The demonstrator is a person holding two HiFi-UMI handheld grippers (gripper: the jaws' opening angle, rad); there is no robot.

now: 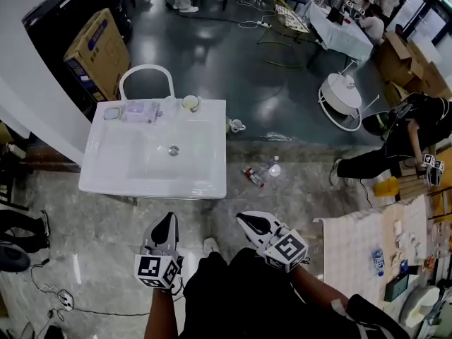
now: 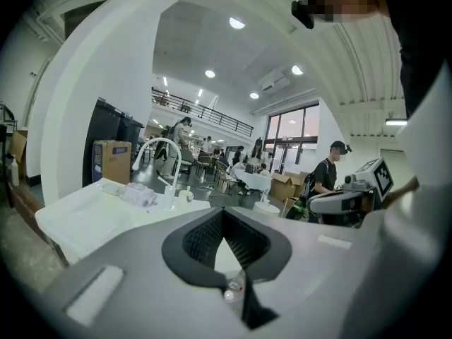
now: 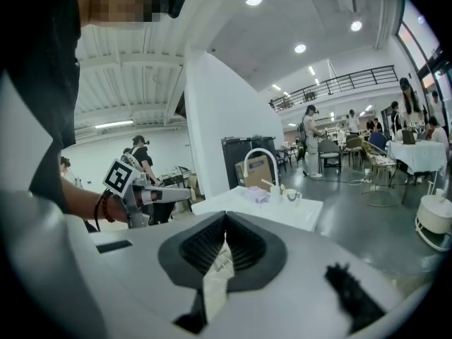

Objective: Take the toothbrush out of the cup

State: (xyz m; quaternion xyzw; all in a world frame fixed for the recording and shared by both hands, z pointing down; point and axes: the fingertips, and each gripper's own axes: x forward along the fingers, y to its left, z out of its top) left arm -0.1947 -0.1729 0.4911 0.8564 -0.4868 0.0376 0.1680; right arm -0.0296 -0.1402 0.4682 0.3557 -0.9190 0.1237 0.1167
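I see my left claw at the bottom of the head view, a bit left of the middle. Its two jaws are pressed together and nothing is in them. My right claw is just right of the middle. It is closed and empty too. Both claws point up the frame at the white sink, which sits in the upper left. They are well apart from it. The cup stands on the far edge of the sink, near the bent white tap. The toothbrush is in the cup and leans to the left in the right gripper view. A white mug stands just beside the cup. A brown box stands on the floor past the sink, at the upper left.
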